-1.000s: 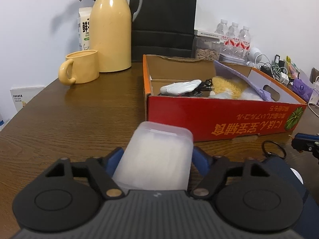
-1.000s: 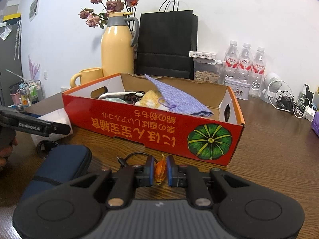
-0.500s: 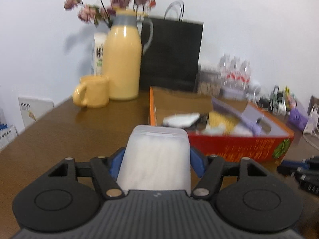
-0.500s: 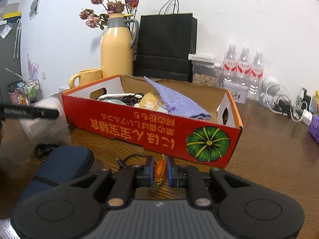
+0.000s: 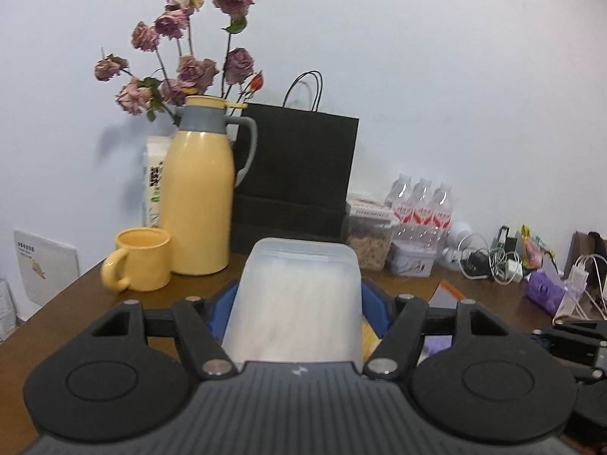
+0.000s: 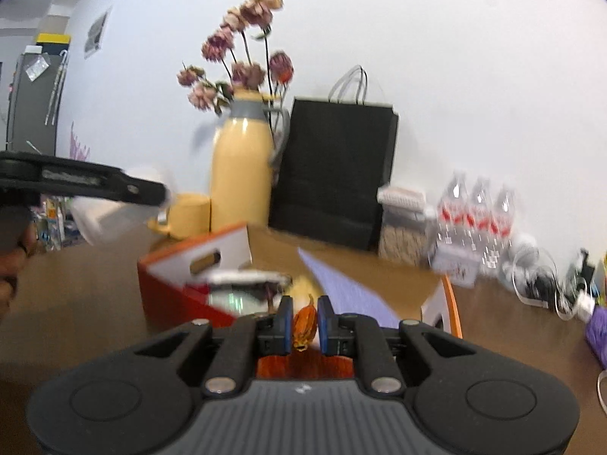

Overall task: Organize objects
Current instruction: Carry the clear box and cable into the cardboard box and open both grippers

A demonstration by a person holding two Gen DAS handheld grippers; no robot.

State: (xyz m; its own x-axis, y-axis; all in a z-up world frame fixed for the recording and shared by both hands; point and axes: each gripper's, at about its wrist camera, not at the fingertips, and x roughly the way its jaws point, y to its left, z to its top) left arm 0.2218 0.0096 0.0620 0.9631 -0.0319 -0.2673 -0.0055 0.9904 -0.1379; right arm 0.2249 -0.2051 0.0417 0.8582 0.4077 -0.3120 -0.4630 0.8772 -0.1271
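I have my left gripper [image 5: 296, 303] clamped on a light, slick, squashy frosted plastic tub [image 5: 299, 295] by its flanks, while my right gripper [image 6: 304, 324] fingers, nearly closed, pinch a brittle dried orange pod [image 6: 304, 322] mid-body.

Dark wood-grain surface [image 5: 68, 303]. Against the wall: yellow mug [image 5: 138, 259] just beside the yellow thermos jug [image 5: 199, 201], white carton [image 5: 153, 185] behind the jug, black paper bag [image 5: 296, 178], clear container of something grainy [image 5: 370, 244], pack of three water bottles [image 5: 421, 227]. Right end: tangle of white cables and chargers [image 5: 489, 256], purple item [image 5: 544, 290], probably a pouch, view too soft to tell. Mid-surface, right wrist view: open red cardboard box [image 6: 170, 292].
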